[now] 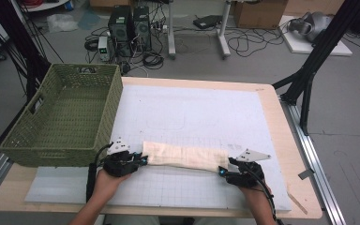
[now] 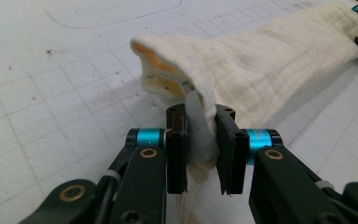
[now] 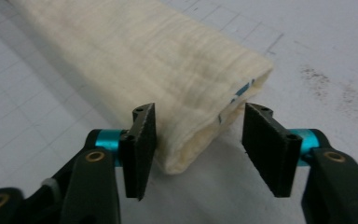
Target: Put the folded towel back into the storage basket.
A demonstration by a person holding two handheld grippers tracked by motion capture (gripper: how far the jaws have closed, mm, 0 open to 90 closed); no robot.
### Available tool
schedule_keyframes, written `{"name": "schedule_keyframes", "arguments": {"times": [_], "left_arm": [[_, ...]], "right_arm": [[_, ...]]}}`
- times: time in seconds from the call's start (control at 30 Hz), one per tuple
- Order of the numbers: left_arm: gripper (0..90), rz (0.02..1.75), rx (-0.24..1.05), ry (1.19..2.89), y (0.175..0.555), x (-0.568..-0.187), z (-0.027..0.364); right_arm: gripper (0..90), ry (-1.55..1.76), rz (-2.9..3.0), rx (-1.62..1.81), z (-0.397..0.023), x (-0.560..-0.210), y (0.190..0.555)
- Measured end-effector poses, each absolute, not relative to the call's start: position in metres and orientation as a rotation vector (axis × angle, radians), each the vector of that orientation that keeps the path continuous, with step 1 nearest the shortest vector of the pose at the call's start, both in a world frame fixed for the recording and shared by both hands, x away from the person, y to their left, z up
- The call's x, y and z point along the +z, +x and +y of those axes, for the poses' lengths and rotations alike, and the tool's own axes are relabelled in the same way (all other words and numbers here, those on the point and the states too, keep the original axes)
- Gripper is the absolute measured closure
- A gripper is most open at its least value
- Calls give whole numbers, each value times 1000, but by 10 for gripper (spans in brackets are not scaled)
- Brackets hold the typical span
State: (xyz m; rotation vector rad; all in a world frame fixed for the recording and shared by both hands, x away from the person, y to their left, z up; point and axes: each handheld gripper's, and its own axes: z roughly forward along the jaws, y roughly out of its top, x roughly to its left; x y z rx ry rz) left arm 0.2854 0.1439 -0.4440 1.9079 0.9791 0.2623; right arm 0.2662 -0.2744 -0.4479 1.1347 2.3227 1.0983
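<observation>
A cream cloth (image 1: 183, 157), folded into a long band, lies across the white gridded mat (image 1: 192, 108) near the table's front. My left gripper (image 1: 143, 160) is at its left end, shut on a bunched corner of the cloth (image 2: 261, 60); in the left gripper view the pads (image 2: 177, 149) pinch the fabric, which is lifted slightly. My right gripper (image 1: 222, 172) is at the right end. In the right gripper view its jaws (image 3: 198, 140) straddle the cloth's folded end (image 3: 144, 56); the left pad is at the fabric and a gap remains by the right pad.
A green woven basket (image 1: 82, 69) stands at the table's left, close behind my left hand. The wooden table edge (image 1: 281, 140) runs along the right. Black stand legs (image 1: 309, 70), computers and cables occupy the floor beyond.
</observation>
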Motion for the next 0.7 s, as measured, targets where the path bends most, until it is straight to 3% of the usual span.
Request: {"name": "schedule_keyframes", "arguments": {"times": [0.43, 0.63, 0.7], "left_arm": [[754, 977, 267, 1924, 286, -446, 142], [755, 980, 266, 1926, 287, -447, 142], [755, 983, 268, 1926, 287, -448, 142]], "right_arm": [[510, 1155, 2339, 1115, -273, -451, 264], [761, 1138, 2367, 1158, -270, -450, 262], [796, 1134, 2374, 1172, -269, -450, 261]]}}
